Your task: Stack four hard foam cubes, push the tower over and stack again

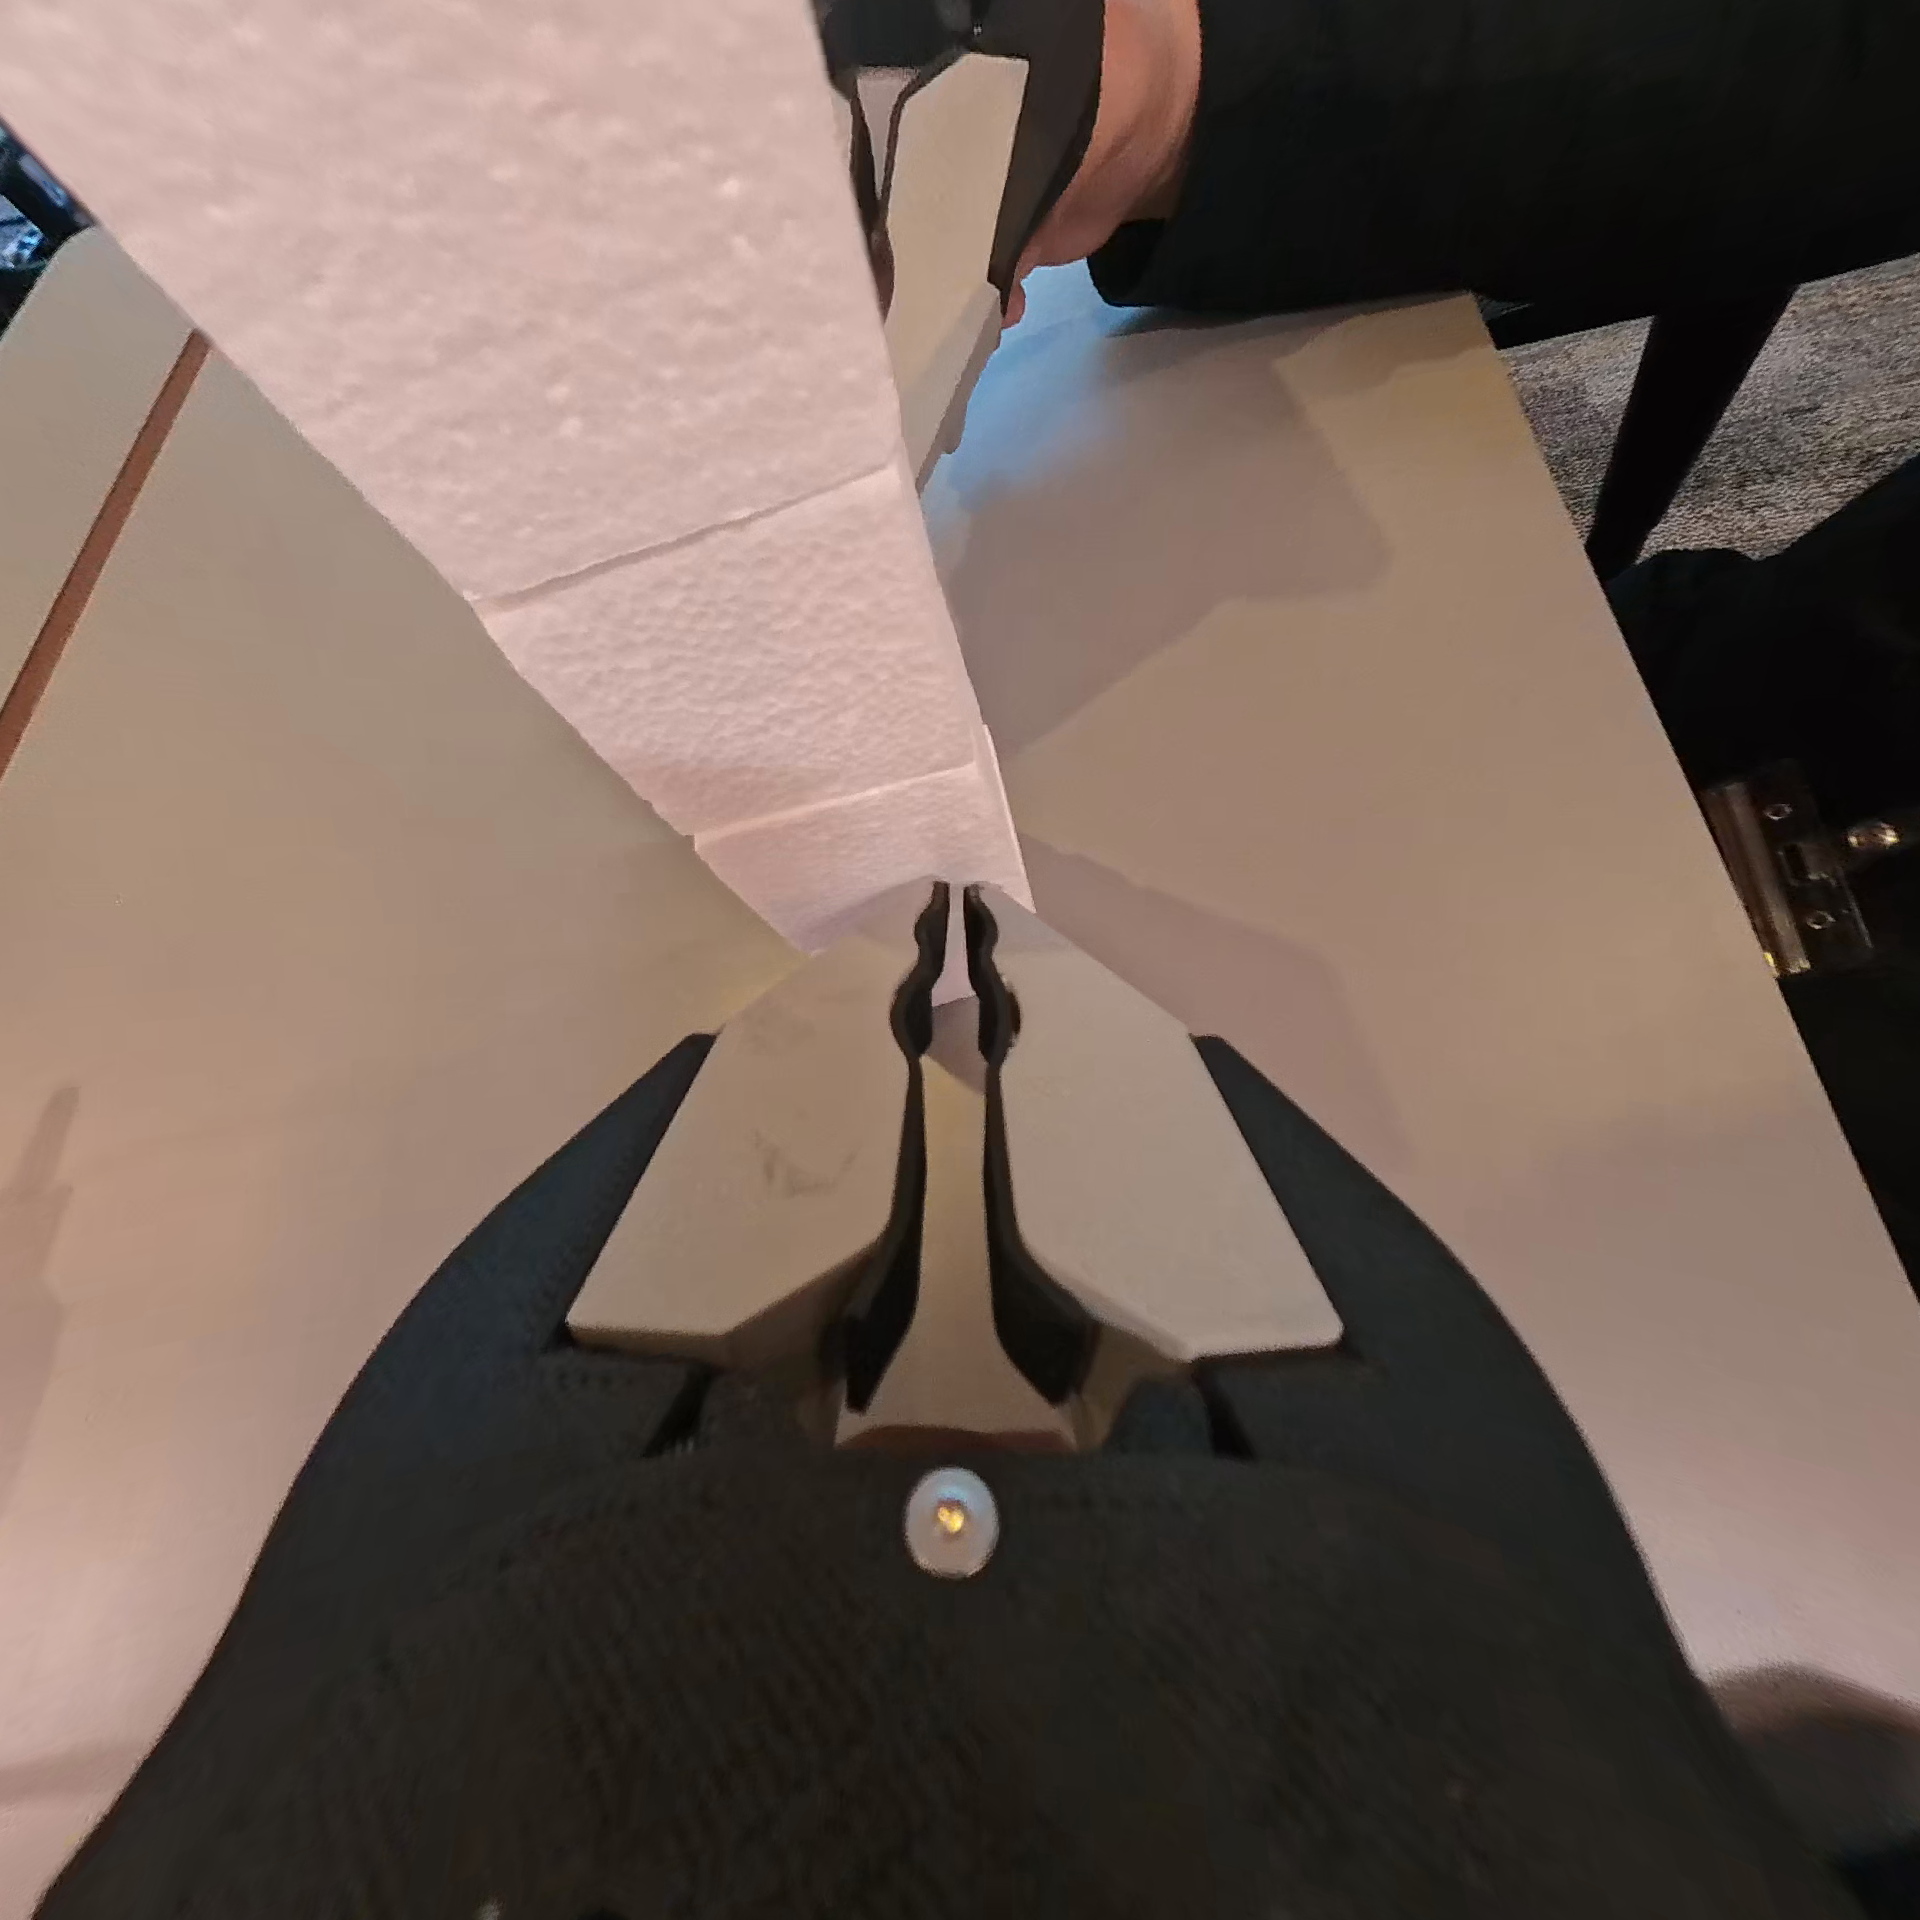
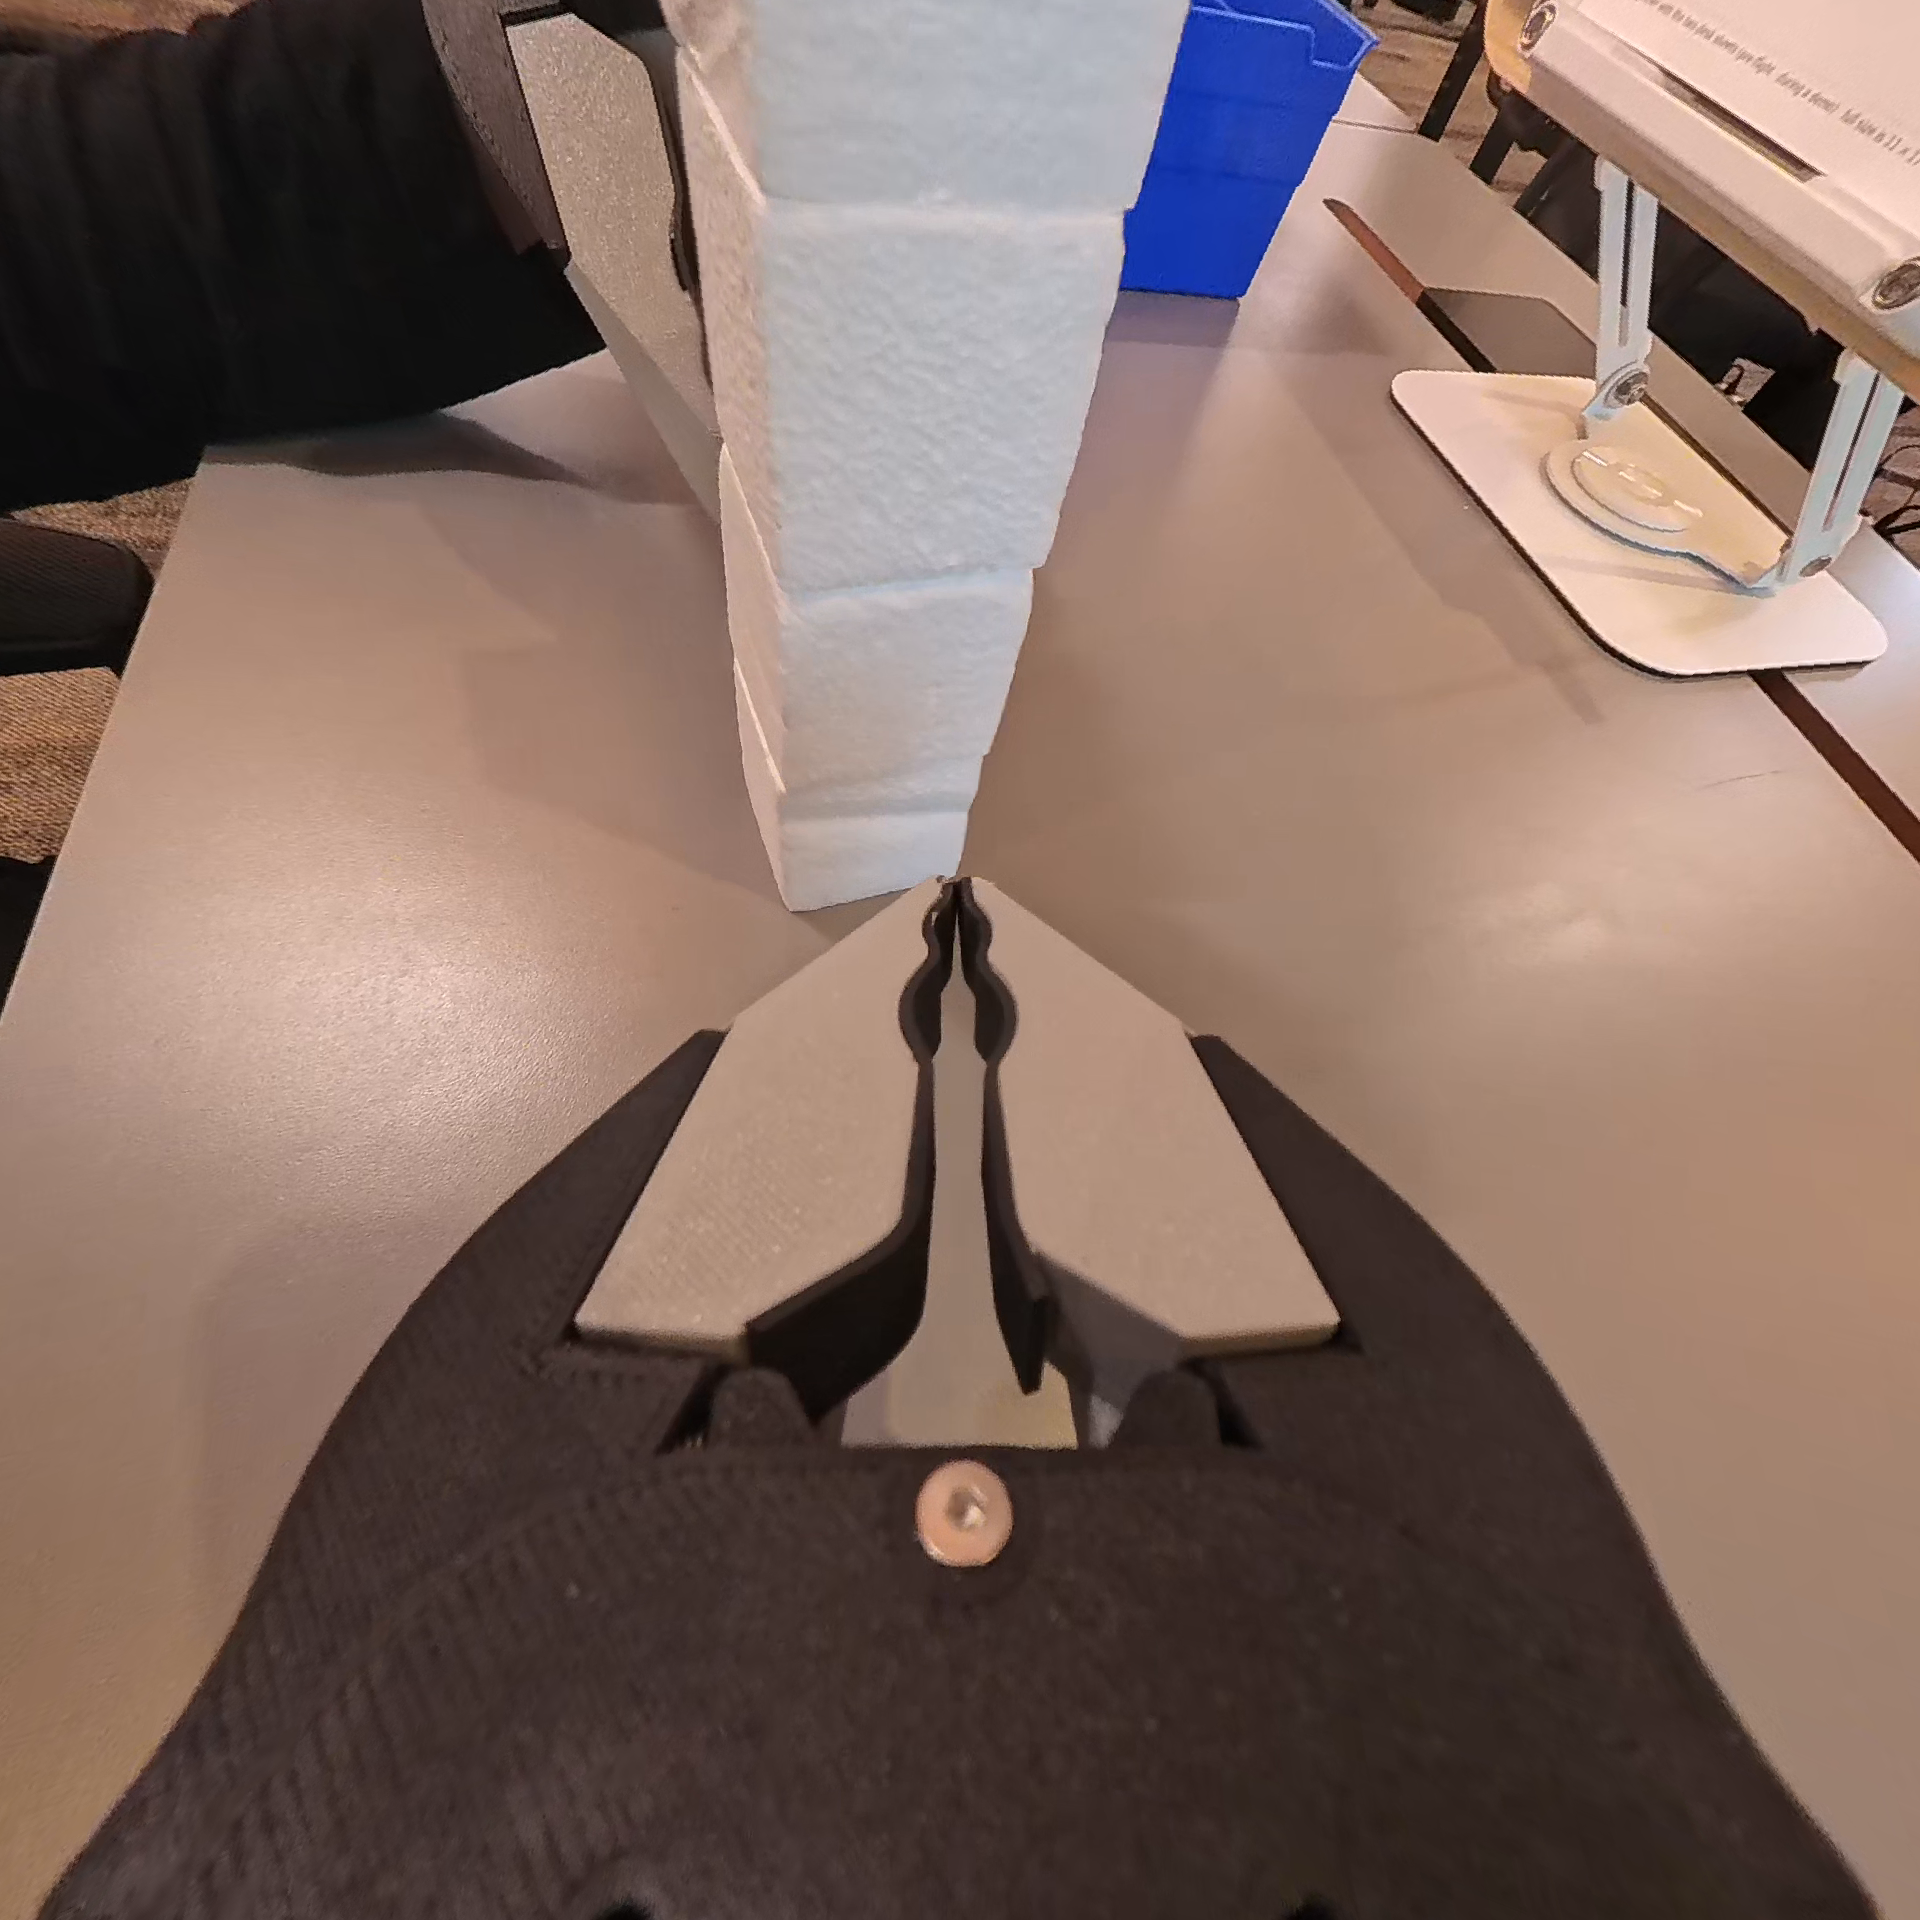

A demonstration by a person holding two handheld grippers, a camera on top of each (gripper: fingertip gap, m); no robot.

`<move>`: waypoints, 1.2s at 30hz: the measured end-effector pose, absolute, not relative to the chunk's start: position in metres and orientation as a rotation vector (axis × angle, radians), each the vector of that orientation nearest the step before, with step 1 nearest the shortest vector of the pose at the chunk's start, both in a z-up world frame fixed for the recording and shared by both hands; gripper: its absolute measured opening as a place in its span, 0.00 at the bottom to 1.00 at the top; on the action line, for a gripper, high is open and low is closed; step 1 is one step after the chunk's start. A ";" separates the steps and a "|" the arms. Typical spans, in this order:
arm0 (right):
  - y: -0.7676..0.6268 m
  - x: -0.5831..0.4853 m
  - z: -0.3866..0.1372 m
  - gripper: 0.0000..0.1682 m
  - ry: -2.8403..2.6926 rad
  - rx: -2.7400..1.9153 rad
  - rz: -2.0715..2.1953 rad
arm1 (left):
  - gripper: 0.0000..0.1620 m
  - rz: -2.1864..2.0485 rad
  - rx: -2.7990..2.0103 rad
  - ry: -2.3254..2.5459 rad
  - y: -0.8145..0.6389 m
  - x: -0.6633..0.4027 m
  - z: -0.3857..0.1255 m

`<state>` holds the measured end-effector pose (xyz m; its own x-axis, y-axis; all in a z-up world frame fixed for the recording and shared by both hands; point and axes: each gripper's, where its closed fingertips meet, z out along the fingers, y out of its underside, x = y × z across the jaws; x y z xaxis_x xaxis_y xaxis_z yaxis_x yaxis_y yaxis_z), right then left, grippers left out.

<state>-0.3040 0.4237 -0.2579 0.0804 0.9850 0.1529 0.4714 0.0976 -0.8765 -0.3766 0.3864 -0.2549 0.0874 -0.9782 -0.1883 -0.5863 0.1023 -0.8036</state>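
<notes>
White foam tower (image 2: 894, 499) stands upright on the grey table (image 2: 1299, 883); left claw (image 1: 957, 896) and right claw (image 2: 957, 885), both pressed together and empty, point at its base; blue bin (image 2: 1236, 145) behind.

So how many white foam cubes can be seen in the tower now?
4, stacked: bottom white foam cube on the table, second, third, and top, which the picture edge cuts. None lies elsewhere.

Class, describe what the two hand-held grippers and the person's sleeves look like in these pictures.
Each gripper, left and right, has a black ribbed body, two flat grey wedge-shaped fingers with wavy black inner pads, and one silver screw. The person wears black sleeves.
</notes>
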 end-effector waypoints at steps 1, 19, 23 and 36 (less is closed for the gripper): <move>0.424 -0.304 -0.258 0.00 -1.519 -1.500 0.756 | 0.00 -0.625 -1.578 1.590 0.387 -0.376 -0.255; 0.409 -0.307 -0.256 0.00 -1.576 -1.438 0.803 | 0.08 -0.579 -1.547 1.479 0.401 -0.382 -0.237; 0.393 -0.311 -0.256 0.00 -1.645 -1.376 0.846 | 0.07 -0.566 -1.643 1.288 0.427 -0.401 -0.226; 0.402 -0.306 -0.265 0.00 -1.753 -1.392 0.661 | 0.17 -0.670 -1.869 0.457 0.501 -0.504 -0.204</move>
